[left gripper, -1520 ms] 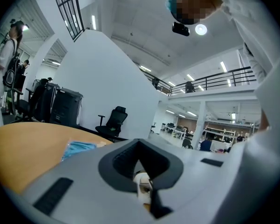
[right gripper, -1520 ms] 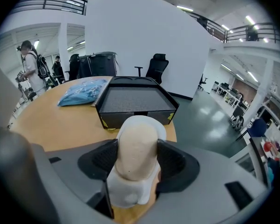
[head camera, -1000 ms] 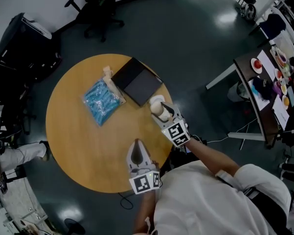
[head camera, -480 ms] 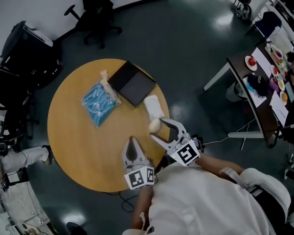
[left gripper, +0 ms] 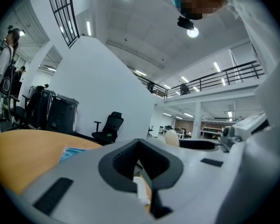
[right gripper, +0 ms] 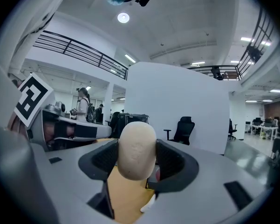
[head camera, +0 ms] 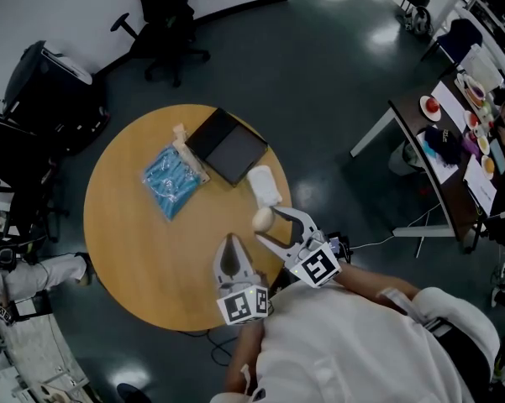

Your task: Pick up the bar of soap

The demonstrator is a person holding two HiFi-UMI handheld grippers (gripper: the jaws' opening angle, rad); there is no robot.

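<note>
A pale, oval bar of soap [head camera: 263, 218] sits pinched between the jaws of the right gripper [head camera: 265, 224] at the 3 o'clock rim of a round wooden desk [head camera: 134, 250]. In the right gripper view the dark pads press its two sides while its rounded top stands well above them. The soap appears to be clear of the wood, so the pick-up looks close to done. The left gripper [head camera: 230, 247] rests at about 5 o'clock with its jaws pressed together on nothing. Near 12 o'clock lies a blue plastic packet [head camera: 170, 179]. A flat dark case [head camera: 227, 145] sits at 1 o'clock, and a small white object [head camera: 264, 185], too indistinct to name, lies at 2 o'clock just beyond the soap. The main risk from here is the grip itself. The bar is smooth and curved and held only around its lower half, so a quick swing or tilt could let it pivot or slide out of the pads. Because it hangs at the very edge of the desk, a slip would likely send it to the dark floor [head camera: 336, 82] rather than back onto the wood. Squeezing harder could also dent the bar or squirt it free.
</note>
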